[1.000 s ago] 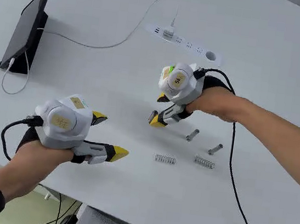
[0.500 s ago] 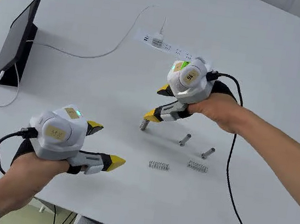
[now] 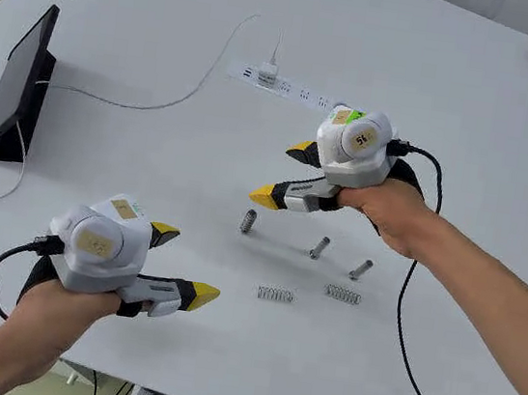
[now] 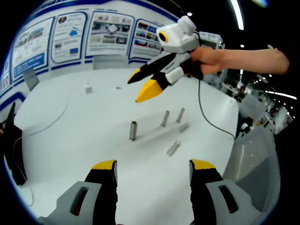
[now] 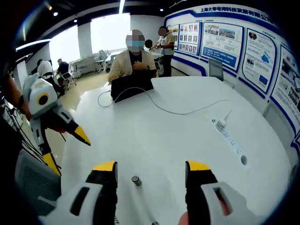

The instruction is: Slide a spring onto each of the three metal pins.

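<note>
Your right gripper point(image 3: 282, 173) hung just above the sprung pin point(image 3: 248, 221), its fingers spread wide with nothing between them. Your left gripper point(image 3: 184, 263) sat on your side of that pin and to its left, well apart from it, fingers likewise released and empty. The sprung pin stood upright on the white surface point(image 3: 152, 163) with a spring round its shaft, so I judged one of three done.

In the head view the nearer bare pin point(image 3: 319, 248) was just right of the sprung pin and the farther bare pin point(image 3: 361, 269) lay beyond it. Both seemed to stand, though I couldn't be sure. On your side of the sprung pin the nearer loose spring point(image 3: 275, 294) and the farther loose spring point(image 3: 342, 294) lay flat, apart from every pin.

Mind what could have gone wrong from there:
- Swinging the right gripper down toward a spring could have clipped the sprung pin beneath it and toppled it.
- A spring is thin and round, so pinching it off-centre could have made it squirt out or roll away.
- The bare pins stood close together, so a finger threading one could have knocked its neighbour.
- A spring brought in crooked could have caught on the pin's tip and tipped it.
- The black cable point(image 3: 404, 304) trailed past the farther bare pin, and a wide sweep of your hand could have dragged it through the parts
</note>
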### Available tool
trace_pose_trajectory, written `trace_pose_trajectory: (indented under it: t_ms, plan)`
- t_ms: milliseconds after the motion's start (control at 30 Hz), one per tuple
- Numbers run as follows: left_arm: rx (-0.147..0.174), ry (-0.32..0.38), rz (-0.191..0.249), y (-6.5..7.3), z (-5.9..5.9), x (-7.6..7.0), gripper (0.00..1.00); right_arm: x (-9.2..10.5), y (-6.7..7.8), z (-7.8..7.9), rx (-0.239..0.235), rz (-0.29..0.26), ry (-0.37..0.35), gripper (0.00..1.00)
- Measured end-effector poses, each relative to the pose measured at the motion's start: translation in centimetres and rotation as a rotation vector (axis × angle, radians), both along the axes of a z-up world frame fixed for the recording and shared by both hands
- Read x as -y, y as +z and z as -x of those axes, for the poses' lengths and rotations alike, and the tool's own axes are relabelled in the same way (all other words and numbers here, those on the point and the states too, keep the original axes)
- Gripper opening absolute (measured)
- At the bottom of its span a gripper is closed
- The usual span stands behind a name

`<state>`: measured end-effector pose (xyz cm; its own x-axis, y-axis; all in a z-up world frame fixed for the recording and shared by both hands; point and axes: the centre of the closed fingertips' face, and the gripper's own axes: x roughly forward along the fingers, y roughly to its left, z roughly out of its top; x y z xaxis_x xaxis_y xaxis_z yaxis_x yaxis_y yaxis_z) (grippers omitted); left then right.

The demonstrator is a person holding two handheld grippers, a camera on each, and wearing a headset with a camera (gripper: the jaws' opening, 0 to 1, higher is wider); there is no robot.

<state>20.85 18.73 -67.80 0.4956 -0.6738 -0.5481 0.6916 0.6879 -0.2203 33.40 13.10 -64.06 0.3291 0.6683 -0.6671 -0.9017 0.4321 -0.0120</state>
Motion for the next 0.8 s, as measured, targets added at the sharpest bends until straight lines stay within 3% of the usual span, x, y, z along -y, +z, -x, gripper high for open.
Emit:
trace_pose_trajectory:
  t_ms: [500,800]
  plan:
    - [-0.001,0.015,0.003,0.1,-0.3,-0.3,0.64,3.2,-0.3,1.0,-0.008,-0.058,-0.129,0.64]
    - [-0.004,0.013,0.004,-0.2,-0.3,-0.1,0.64,5.4,-1.6,2.4,-0.038,-0.064,-0.187,0.66]
